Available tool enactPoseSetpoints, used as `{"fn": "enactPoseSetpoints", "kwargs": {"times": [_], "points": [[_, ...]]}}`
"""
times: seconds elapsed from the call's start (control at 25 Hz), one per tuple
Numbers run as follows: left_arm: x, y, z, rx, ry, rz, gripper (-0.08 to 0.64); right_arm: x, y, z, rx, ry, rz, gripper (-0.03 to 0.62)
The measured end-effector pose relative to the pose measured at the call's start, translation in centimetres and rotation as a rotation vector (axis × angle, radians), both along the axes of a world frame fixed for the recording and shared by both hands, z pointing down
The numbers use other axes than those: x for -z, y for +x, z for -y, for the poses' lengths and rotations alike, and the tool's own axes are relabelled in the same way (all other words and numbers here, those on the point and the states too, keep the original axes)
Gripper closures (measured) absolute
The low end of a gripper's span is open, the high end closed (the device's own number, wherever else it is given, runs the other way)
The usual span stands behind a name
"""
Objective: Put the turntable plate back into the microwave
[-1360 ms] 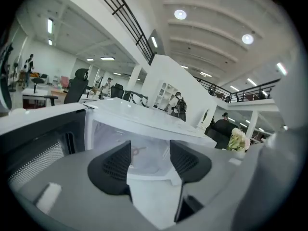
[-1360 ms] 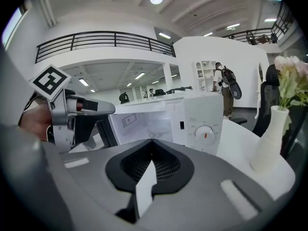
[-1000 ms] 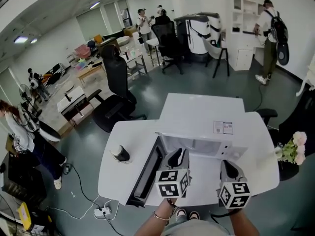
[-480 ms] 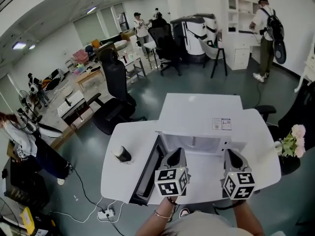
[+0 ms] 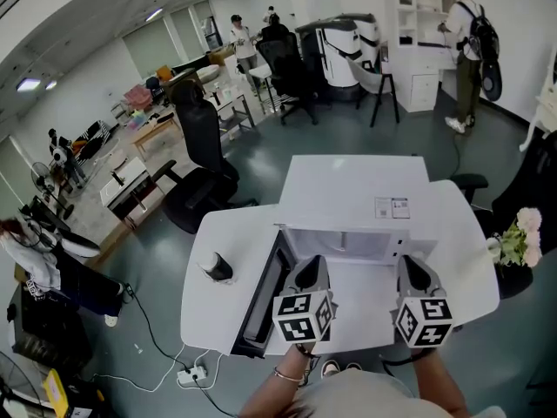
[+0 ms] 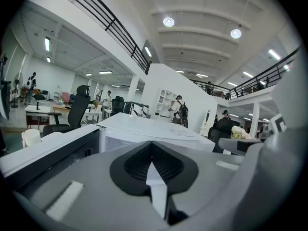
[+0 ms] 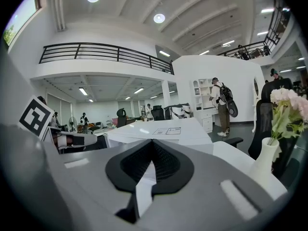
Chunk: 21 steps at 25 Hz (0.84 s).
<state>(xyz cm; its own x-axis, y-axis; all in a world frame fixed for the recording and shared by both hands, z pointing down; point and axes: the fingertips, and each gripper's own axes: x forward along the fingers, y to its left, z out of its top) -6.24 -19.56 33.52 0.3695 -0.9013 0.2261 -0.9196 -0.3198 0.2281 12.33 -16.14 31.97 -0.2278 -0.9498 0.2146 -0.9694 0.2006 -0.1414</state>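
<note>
The left gripper and right gripper were closed, empty, facing the microwave. It lay crosswise on the table, its door swung left. The plate couldn't be made out.

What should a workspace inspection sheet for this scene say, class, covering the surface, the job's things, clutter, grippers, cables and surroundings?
Surface: white table, mostly bare.
Job's things: microwave on the table, its door swung open to the left; turntable plate not seen.
Clutter: cup left of the microwave; vase of flowers at the table's right edge.
Grippers: left gripper and right gripper in front of the open cavity, jaws together, nothing held.
Cables: power strip with leads on the floor.
Surroundings: office chair, person standing at the shelves.
</note>
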Motion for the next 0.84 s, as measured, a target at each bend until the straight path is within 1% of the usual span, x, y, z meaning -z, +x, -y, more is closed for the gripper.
{"fn": "enactPoseSetpoints", "kwargs": {"times": [0.84], "points": [[-1.2, -0.8, -0.4, 0.004, -0.026, -0.015, 0.56, -0.6, -0.7, -0.4, 0.012, -0.016, -0.008, 0.583]]}}
